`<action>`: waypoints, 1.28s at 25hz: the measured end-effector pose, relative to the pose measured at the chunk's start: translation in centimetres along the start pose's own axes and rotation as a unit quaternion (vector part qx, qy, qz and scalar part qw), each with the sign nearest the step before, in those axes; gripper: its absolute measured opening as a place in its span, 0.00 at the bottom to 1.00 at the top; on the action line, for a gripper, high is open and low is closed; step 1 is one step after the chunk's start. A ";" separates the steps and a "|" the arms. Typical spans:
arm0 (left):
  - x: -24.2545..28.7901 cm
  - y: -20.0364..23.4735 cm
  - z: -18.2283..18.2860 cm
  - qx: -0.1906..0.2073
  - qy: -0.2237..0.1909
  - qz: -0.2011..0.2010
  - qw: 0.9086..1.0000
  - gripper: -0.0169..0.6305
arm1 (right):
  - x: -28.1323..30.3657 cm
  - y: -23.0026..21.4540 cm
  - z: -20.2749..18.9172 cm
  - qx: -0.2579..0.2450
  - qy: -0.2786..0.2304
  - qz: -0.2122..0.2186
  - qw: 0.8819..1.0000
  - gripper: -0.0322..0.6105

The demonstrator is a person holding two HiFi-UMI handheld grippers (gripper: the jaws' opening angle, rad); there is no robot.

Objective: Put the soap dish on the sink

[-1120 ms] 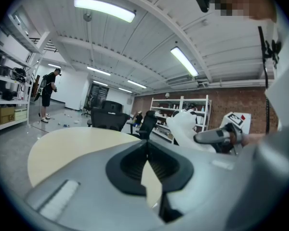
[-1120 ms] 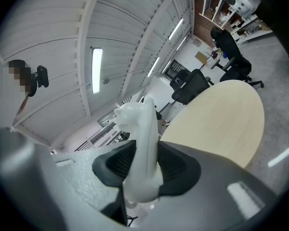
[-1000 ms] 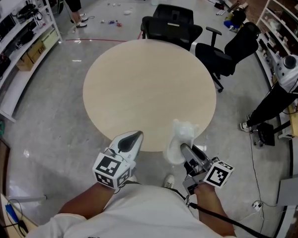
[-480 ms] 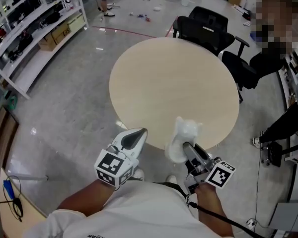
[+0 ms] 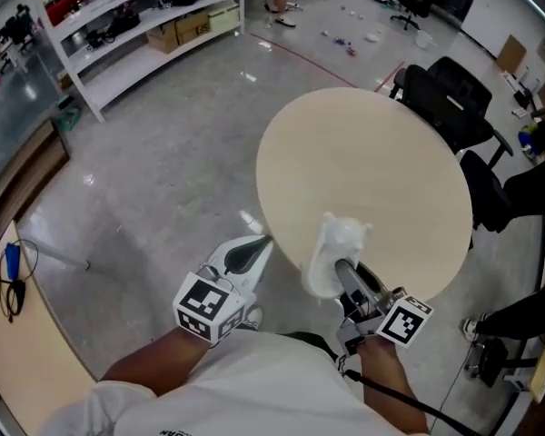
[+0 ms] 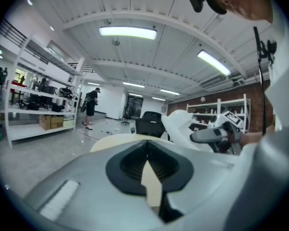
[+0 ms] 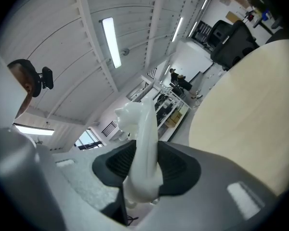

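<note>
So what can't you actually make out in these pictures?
- The sink: it shows in no view, so where the soap dish will go cannot be told.
- The dish's lower end: in the head view, it is covered by the right gripper; the right gripper view shows the dish only edge-on.
- Goods on the shelves: head view, too small.
- The distant person: left gripper view, too small.

Table (image 5: 372,171): top open ahead | chairs (image 5: 454,98): crowd its far edge | floor (image 5: 163,153): wide passage at left | shelf (image 5: 136,12): far left, well apart
</note>
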State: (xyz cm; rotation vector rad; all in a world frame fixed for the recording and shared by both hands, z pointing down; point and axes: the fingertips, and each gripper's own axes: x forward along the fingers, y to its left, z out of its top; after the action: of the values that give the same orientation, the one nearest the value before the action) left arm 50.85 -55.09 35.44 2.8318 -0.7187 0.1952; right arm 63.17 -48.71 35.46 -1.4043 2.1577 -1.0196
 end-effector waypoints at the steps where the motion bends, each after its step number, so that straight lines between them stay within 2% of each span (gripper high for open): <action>1: -0.5 0.2 0.0 -0.002 -0.003 0.017 1.000 0.04 | 0.4 0.1 0.2 -0.005 0.009 0.009 1.000 0.27; 8: -3.8 -0.5 -0.5 -0.026 -0.032 0.127 0.991 0.04 | 0.5 0.5 -0.1 -0.017 0.080 0.066 0.994 0.27; 19: -7.8 -6.5 -3.0 -0.054 -0.058 0.240 0.968 0.04 | -2.7 1.3 -2.4 -0.022 0.176 0.145 0.973 0.27; 28: -12.1 -10.5 -5.5 -0.072 -0.061 0.328 0.940 0.04 | -4.0 3.1 -5.7 -0.020 0.239 0.211 0.947 0.27; 32: -14.6 -11.4 -6.6 -0.083 -0.065 0.374 0.921 0.04 | -3.9 4.1 -7.9 -0.016 0.276 0.239 0.931 0.27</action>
State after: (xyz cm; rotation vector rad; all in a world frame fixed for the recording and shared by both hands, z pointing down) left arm 43.16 -37.09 37.25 2.2870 -1.7277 0.0524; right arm 57.23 -41.27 37.46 -0.5630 2.7251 -1.2806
